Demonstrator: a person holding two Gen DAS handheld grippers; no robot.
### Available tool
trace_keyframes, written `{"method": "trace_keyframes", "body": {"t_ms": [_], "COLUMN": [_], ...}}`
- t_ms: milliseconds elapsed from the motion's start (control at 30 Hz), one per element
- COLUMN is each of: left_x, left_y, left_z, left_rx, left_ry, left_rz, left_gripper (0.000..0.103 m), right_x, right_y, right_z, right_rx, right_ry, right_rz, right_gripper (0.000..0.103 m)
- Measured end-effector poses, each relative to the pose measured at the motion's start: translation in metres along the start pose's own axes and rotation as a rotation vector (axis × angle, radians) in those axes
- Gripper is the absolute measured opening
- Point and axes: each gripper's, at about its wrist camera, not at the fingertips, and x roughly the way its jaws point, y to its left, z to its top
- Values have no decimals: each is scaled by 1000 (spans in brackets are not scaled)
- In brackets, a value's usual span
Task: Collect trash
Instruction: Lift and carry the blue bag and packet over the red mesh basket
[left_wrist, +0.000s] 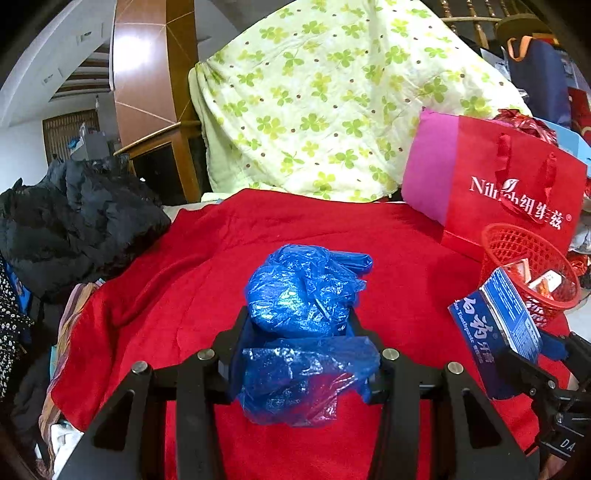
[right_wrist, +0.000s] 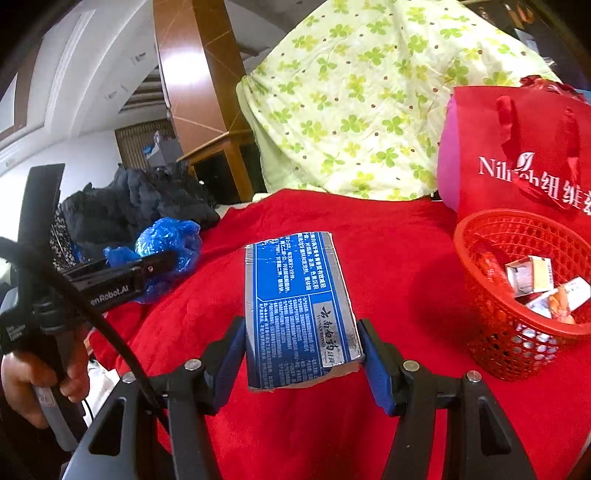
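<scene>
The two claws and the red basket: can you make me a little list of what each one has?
left claw: shut on a crumpled blue plastic bag
right claw: shut on a blue toothpaste box
red basket: stands at the right on the red cloth, with small packets inside
behind the basket: red gift bag

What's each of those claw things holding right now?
Left gripper: shut on the blue plastic bag.
Right gripper: shut on the blue toothpaste box.
</scene>
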Motion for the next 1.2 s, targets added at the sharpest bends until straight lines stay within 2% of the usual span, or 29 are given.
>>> {"method": "trace_keyframes", "body": {"t_ms": [600,1200], "left_x": [-48,-48], "left_y": [-28,-29], "left_z": [-2,-8], "left_rx": [62,52], "left_ry": [-45,-37], "left_rz": [12,7], "left_gripper": [49,49], "right_x": [-54,-52], "right_y": [-11,-13], "right_z": [3,2], "right_rx": [31,33], "right_ry": [-104,-102], "right_rz": [3,12], "right_gripper": [63,63]}}
